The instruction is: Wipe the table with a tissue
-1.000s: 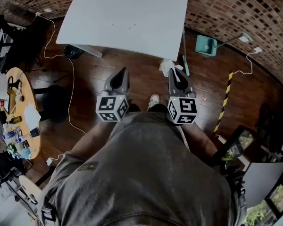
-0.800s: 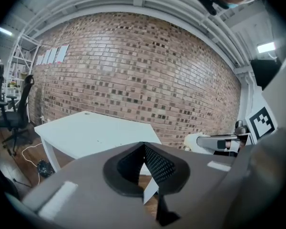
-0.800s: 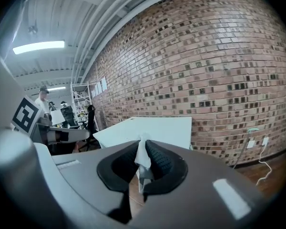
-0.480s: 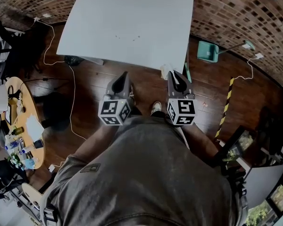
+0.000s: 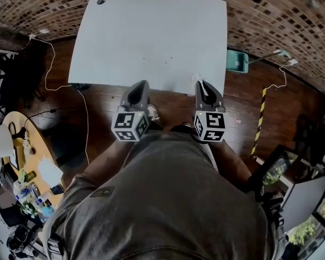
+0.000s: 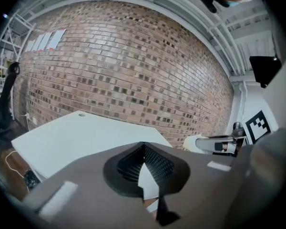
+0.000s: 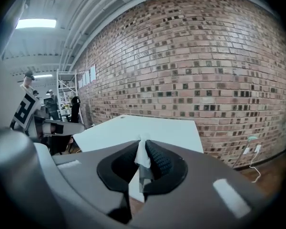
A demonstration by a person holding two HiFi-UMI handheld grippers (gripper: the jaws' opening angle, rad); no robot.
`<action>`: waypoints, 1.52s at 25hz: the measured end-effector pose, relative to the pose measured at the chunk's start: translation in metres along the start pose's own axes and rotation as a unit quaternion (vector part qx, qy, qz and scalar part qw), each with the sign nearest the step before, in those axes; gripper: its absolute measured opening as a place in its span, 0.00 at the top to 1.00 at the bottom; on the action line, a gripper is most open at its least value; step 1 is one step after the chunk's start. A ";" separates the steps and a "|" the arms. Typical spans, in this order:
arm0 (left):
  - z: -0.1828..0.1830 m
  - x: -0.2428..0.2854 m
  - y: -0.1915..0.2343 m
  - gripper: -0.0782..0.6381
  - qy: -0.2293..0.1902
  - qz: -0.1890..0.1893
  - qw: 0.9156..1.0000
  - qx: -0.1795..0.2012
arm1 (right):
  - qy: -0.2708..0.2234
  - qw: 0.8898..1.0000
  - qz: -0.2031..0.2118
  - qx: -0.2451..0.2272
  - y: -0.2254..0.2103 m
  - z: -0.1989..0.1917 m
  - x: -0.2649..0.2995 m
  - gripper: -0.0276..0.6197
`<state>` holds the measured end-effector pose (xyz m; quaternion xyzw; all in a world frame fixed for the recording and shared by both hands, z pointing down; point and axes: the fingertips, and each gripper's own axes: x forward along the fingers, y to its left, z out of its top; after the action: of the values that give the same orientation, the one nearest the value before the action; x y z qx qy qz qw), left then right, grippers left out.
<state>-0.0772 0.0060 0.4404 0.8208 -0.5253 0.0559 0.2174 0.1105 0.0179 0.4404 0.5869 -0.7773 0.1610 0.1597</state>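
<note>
ok so compared to a second ago I've walked up closer: back then both grippers were hanging over the wood floor [image 5: 168,99] with the table [image 5: 151,31] a good way ahead of them, and now its near edge sits right at the tips of both. My right gripper [image 7: 144,147] is clamped on the tissue [image 7: 142,157], same as before. The white wad pokes up between the ribbed pads and a bit hangs down behind them, so the tissue is up in the air at the table's near edge, and I can't tell if it's touching the top. My left gripper [image 6: 143,146] is clenched too, tips pressed together, and only the pale table top shows through the slit behind them. Ahead of both grippers the top has a few small dark specks [image 5: 157,61], and a round hole [image 5: 101,1] is way off ahead-left by the far corner. Past the table is the brick wall [image 7: 205,70]. Right of my right gripper and ahead, a teal dustpan [image 5: 236,60] on the floor is now half tucked behind the table corner, with a yellow-black striped strip [image 5: 258,121] off to the right. Left of my left gripper a thin cable [image 5: 84,118] runs across the floor, and further left there's a cluttered round wooden table [image 5: 21,145]
</note>
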 end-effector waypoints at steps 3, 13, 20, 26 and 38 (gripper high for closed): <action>0.005 0.004 0.019 0.89 0.007 -0.015 1.000 0.001 | 0.003 1.000 -0.017 0.000 0.012 0.004 0.013 0.91; 0.003 0.031 0.044 0.89 0.029 -0.010 1.000 -0.004 | 0.014 1.000 -0.025 -0.003 0.007 0.012 0.053 0.91; 0.004 0.053 0.053 0.89 0.038 0.022 0.999 -0.004 | 0.024 1.000 -0.008 -0.005 -0.012 0.010 0.087 0.91; -0.009 0.069 0.058 0.89 0.059 0.040 0.997 -0.009 | 0.046 0.999 0.005 -0.007 -0.021 -0.002 0.114 0.91; -0.040 0.078 0.076 0.89 0.111 0.059 0.992 -0.011 | 0.089 0.996 0.010 -0.024 -0.026 -0.029 0.168 0.91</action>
<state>-0.1048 -0.0700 0.5245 0.7749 -0.5458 0.1535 0.2793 0.0938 -0.1211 0.5421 0.5582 -0.7696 0.1956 0.2406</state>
